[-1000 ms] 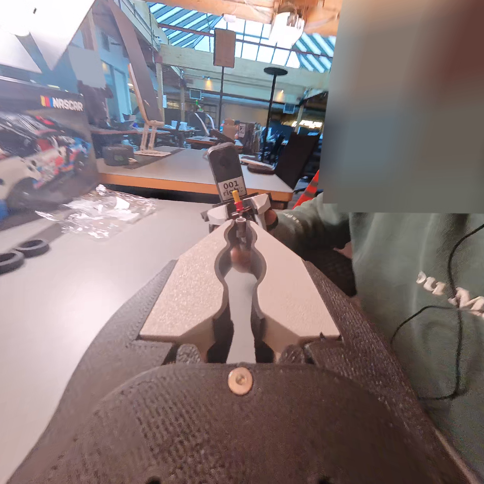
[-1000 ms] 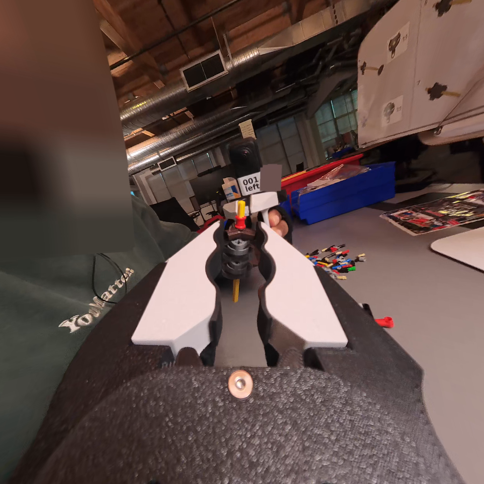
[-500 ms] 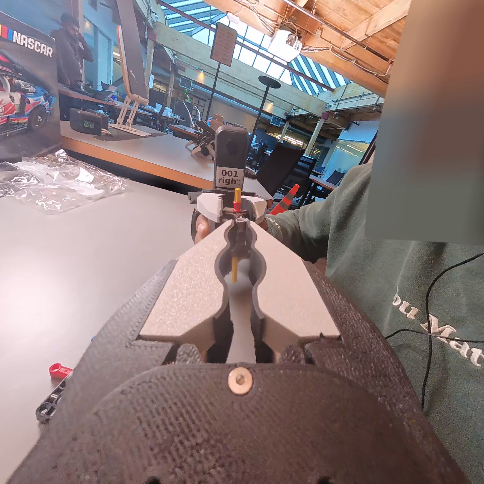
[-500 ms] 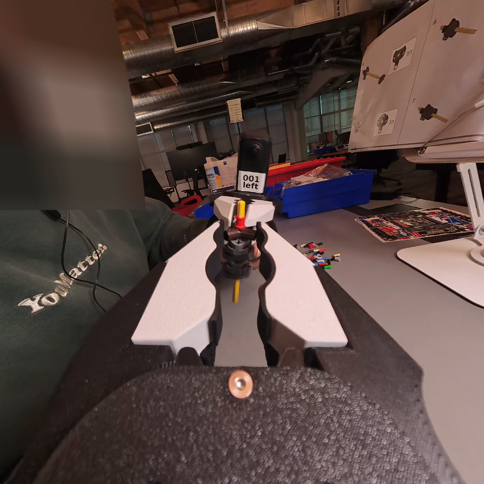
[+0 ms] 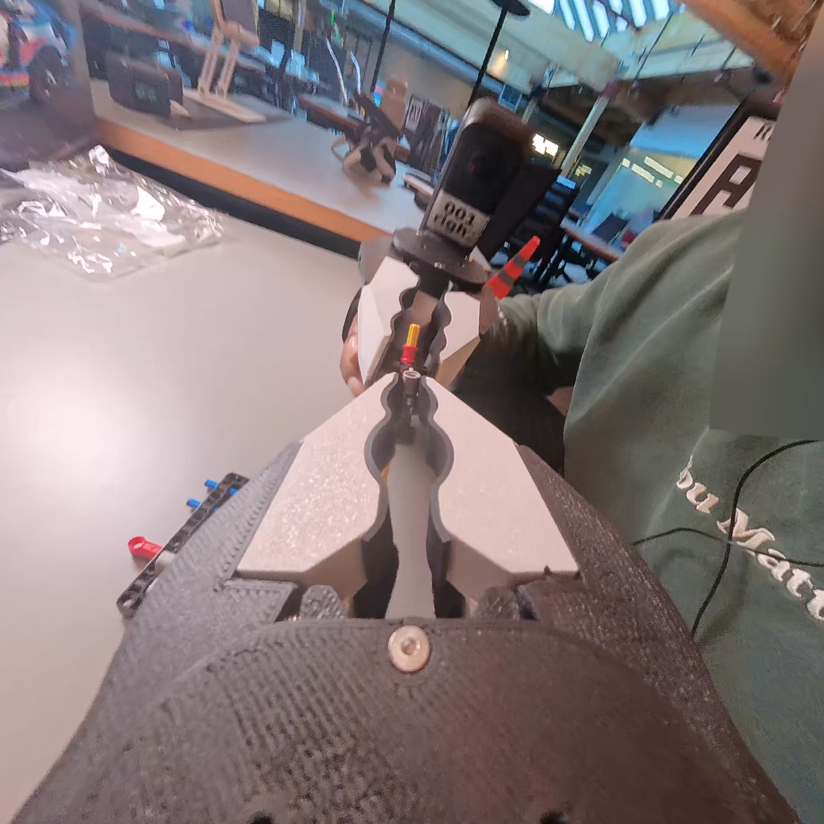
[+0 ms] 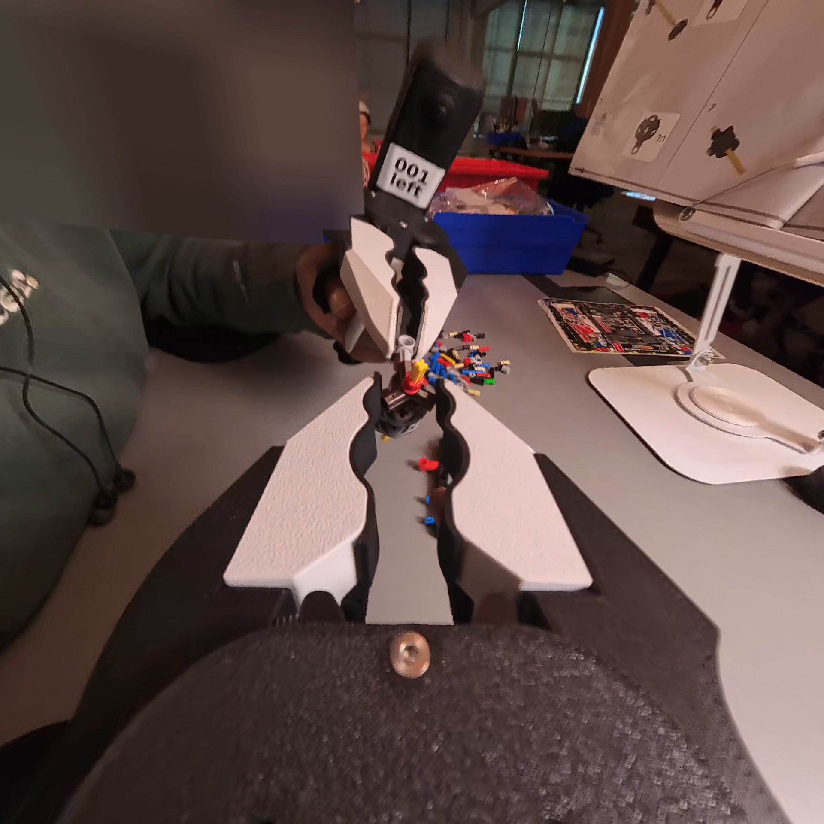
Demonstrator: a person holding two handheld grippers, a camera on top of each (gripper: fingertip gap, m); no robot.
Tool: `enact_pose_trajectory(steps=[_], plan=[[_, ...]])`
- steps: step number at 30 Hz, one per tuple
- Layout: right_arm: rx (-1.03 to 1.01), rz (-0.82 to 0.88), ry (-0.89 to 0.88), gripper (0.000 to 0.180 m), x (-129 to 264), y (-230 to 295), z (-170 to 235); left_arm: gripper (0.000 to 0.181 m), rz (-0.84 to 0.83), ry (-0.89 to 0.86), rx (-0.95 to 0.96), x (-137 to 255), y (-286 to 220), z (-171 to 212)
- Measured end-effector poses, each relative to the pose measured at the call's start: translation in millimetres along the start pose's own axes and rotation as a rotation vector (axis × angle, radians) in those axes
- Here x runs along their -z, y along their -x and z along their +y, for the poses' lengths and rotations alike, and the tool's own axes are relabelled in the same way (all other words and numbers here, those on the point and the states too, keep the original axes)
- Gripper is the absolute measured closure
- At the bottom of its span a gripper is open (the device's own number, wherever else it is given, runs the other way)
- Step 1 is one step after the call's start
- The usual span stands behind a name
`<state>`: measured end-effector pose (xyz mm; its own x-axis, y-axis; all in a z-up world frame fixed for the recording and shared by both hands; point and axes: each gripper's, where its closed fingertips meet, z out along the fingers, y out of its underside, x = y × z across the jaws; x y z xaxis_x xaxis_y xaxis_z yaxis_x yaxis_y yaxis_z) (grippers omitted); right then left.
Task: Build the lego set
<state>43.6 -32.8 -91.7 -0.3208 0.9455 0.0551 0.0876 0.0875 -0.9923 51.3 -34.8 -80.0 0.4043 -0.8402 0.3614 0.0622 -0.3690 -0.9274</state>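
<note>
My right gripper [image 6: 406, 392] is shut on a small assembly [image 6: 401, 412]: dark gears, a brown piece, a red bush and a yellow axle [image 6: 418, 369] that sticks out forward. My left gripper [image 5: 410, 384] is shut on a small grey pin [image 5: 410, 378]. The two grippers face each other tip to tip above the grey table [image 5: 133, 379]. In the right wrist view the left gripper [image 6: 408, 353] holds the grey pin [image 6: 405, 344] just above the yellow axle. In the left wrist view the right gripper [image 5: 412, 363] shows the axle and red bush [image 5: 407, 354].
A pile of small loose pieces [image 6: 468, 365] lies behind the grippers. A red pin [image 6: 428, 464] and blue pins [image 6: 429, 519] lie under the right gripper. A black beam [image 5: 196, 526], plastic bags [image 5: 98, 214], a white stand base [image 6: 669, 423], a printed sheet [image 6: 615, 330] and a blue bin [image 6: 504, 241] are around. Both grippers' tips are close together, under 4 cm apart.
Both grippers have tipped down towards the table and rolled. The left gripper's pin now sits off to the side, just above the yellow axle's end. Both grips hold.
</note>
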Motion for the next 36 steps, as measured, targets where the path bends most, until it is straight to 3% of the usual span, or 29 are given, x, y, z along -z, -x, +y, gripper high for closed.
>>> enact_pose_trajectory(steps=[5, 9, 13, 20, 36], plan=[[0.094, 0.019, 0.147, 0.158, -0.5, 1.2, 13.4, 0.175, -0.061, 0.168, -0.055, 0.0, 4.8, 18.0], [0.116, 0.030, 0.194, 0.158, -0.9, 1.8, 19.7, 0.175, -0.062, 0.172, -0.058, -2.0, 6.7, 23.1], [-0.007, 0.010, 0.078, 0.158, 0.0, -0.4, 9.9, 0.175, -0.034, 0.085, -0.037, -1.8, 5.9, 15.3], [-0.196, 0.027, -0.221, 0.158, 2.1, -8.7, -19.4, 0.175, 0.025, -0.245, 0.053, 2.5, 1.7, -17.7], [0.095, 0.116, 0.067, 0.158, 1.6, -8.0, -0.9, 0.175, -0.097, -0.012, -0.100, -0.6, 5.2, -3.3]])
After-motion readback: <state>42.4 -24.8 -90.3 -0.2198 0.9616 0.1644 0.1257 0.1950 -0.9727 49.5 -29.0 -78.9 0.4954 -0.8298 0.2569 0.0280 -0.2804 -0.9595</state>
